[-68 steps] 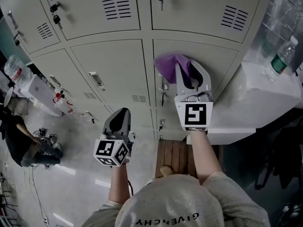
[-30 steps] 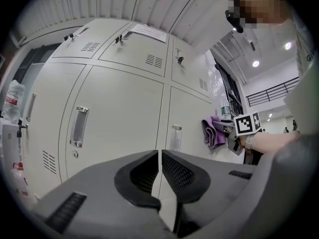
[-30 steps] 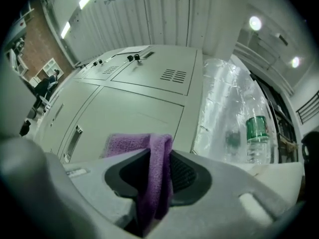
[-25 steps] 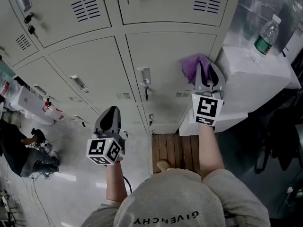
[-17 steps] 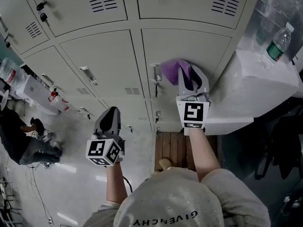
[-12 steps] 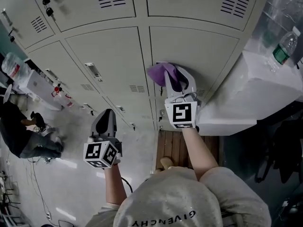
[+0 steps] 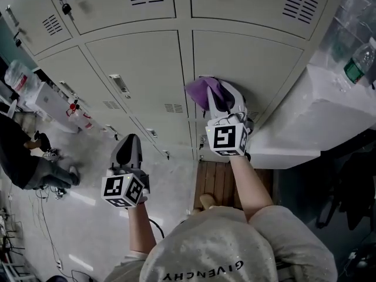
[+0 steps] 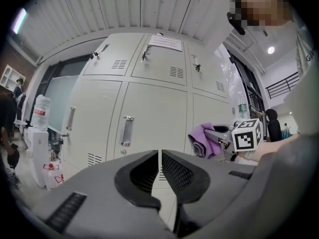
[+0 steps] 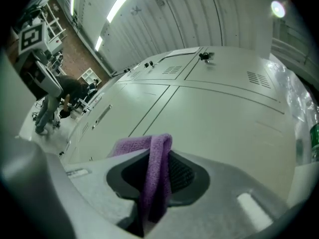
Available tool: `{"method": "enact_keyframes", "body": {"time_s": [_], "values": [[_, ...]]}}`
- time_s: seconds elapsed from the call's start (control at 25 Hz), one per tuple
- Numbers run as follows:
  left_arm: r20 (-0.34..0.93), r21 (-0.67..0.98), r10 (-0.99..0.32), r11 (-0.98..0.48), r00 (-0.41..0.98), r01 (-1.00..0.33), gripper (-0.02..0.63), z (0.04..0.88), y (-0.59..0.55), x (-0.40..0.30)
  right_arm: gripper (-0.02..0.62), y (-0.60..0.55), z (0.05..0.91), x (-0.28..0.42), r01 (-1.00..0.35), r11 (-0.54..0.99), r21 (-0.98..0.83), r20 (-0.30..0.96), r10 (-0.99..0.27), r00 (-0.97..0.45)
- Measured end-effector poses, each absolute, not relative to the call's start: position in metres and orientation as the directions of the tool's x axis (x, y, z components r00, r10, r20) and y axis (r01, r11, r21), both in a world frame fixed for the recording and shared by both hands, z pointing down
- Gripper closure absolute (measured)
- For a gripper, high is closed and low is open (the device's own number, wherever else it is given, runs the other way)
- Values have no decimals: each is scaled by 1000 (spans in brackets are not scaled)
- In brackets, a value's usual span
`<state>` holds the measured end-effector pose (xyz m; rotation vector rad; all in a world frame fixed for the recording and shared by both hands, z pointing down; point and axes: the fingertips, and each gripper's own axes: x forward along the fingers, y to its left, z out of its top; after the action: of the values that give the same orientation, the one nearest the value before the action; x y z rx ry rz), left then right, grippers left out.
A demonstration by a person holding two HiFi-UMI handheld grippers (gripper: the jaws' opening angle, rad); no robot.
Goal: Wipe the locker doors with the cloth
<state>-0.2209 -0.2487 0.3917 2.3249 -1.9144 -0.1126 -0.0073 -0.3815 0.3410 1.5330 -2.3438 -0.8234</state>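
The fingers point(image 9: 183, 176) of the right gripper point(image 7: 221, 98) pinch the purple cloth point(image 7: 198, 89) against a locker door point(image 7: 249, 60). The left gripper point(image 7: 130, 147) is closed and holds nothing.

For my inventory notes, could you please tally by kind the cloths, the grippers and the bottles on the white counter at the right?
Cloths: 1 (purple cloth)
Grippers: 2 (left gripper, empty; right gripper, clamped on the purple cloth)
Bottles: 1 (bottle with a green label, on the white counter)
Total: 4
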Motion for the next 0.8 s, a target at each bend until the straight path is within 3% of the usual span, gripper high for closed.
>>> {"method": "enact_keyframes", "body": {"time_s": [0.48,0.8], "values": [[15,158,-925,-373,380,-914,588,396,-286,-146,524,-377,355,107,-795,146,589,-92,-965,-246],[23,162,-909,-407,416,-899,588,400,-292,-128,524,-374,361,171,-831,63,552,-79,-989,-128]]}}
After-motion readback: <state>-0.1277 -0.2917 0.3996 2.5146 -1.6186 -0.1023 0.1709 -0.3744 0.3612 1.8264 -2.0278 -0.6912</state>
